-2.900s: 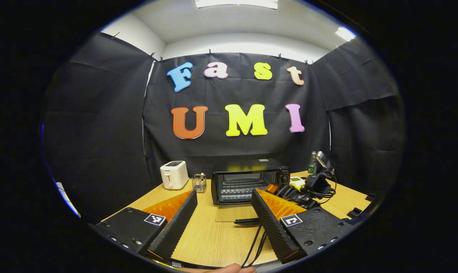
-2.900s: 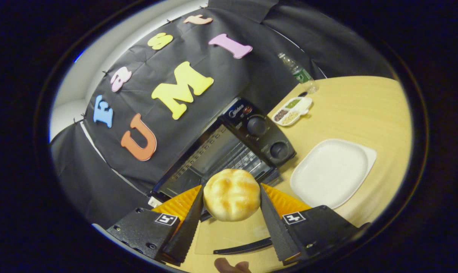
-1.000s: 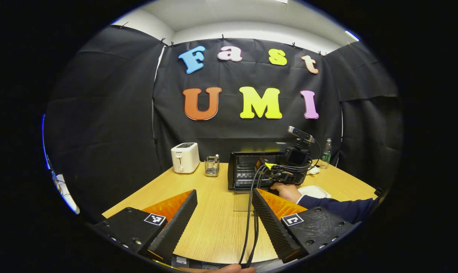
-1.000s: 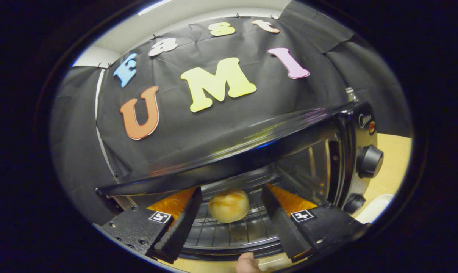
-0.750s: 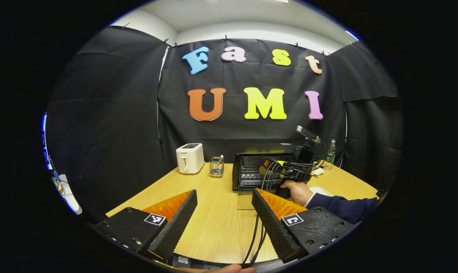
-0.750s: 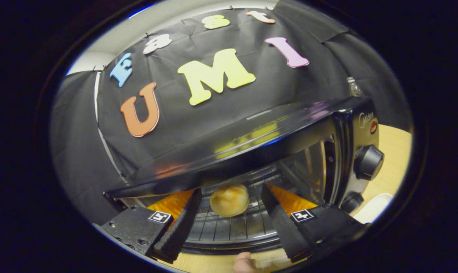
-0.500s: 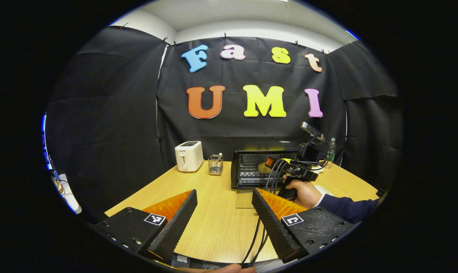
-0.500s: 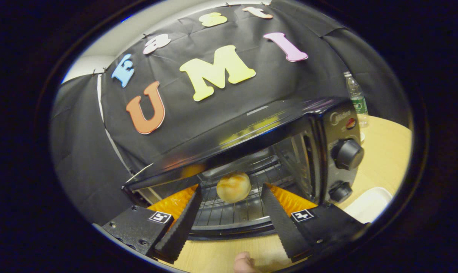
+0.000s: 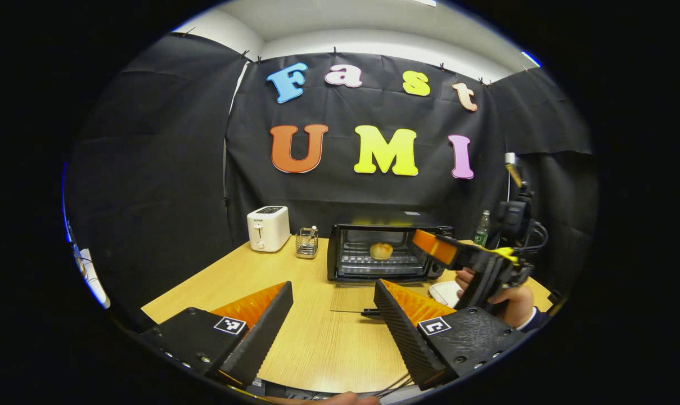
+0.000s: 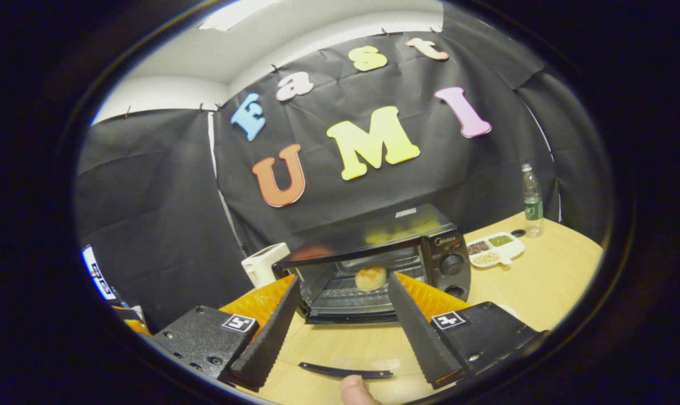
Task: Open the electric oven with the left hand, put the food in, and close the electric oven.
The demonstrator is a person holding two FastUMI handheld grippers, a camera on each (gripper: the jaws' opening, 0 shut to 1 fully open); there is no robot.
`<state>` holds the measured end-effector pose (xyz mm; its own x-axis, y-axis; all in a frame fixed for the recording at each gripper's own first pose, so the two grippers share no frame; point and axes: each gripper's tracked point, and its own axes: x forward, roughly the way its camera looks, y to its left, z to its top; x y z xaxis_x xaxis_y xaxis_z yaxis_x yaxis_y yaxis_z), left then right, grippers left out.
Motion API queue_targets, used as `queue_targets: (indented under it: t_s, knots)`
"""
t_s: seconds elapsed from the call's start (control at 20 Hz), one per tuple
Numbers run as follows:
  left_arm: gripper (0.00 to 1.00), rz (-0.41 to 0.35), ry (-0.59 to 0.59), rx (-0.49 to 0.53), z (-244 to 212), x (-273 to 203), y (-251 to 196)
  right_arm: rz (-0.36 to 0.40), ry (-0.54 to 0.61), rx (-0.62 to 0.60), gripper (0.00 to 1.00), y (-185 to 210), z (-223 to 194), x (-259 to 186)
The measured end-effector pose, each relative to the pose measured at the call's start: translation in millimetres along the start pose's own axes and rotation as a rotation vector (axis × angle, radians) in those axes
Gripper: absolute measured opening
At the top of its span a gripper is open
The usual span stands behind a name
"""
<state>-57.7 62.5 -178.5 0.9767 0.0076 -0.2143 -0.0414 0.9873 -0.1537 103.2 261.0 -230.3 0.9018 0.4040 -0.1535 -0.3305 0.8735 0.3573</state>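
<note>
Wooden tabletop [image 9: 317, 332] carried the electric oven [image 9: 382, 253] at its far side, door [image 9: 354, 298] folded down flat toward the viewer. On the wire rack inside sat the bun [image 10: 370, 278], resting free. The right gripper [image 10: 340, 315] stood back from the oven mouth with its fingers spread wide and nothing between them (the bun lay well beyond the tips, roughly centred in the gap). The left gripper [image 9: 331, 320] hovered over the table, nearer the viewer than the door, likewise spread and empty. A white toaster [image 9: 268, 228] stood left of the oven.
</note>
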Motion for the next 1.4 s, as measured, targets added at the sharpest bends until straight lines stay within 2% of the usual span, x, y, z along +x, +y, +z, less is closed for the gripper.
queue_targets:
  t_s: [0.25,0.45,0.55,0.7,0.8,0.95,1.05,1.1,1.2,1.4]
  knots:
    - [0.94,-0.029,0.088,-0.002,-24,26,-26,-0.078,-0.114,-0.176,0.94,-32,66,-79]
    - [0.94,-0.088,0.154,0.009,-51,55,-55,-0.092,-0.147,-0.167,0.94,-51,106,-146]
    - [0.94,-0.121,0.225,0.002,-76,70,-71,-0.135,-0.166,-0.174,0.94,-71,127,-176]
    - [0.94,-0.12,0.334,-0.014,-110,88,-78,-0.195,-0.172,-0.225,0.94,-95,138,-215]
    - [0.95,-0.122,0.389,-0.035,-134,94,-76,-0.191,-0.209,-0.223,0.95,-100,150,-237]
    - [0.94,-0.13,0.479,-0.045,-160,104,-91,-0.194,-0.213,-0.194,0.96,-116,145,-257]
    - [0.94,-0.107,0.5,-0.018,-162,110,-100,-0.19,-0.199,-0.229,0.96,-123,137,-264]
    - [0.94,-0.095,0.513,-0.011,-172,109,-88,-0.191,-0.191,-0.254,0.96,-128,133,-267]
    - [0.94,-0.08,0.536,0.003,-178,115,-91,-0.197,-0.19,-0.279,0.96,-135,132,-273]
    - [0.94,-0.045,0.568,0.049,-183,121,-92,-0.204,-0.239,-0.298,0.96,-144,142,-297]
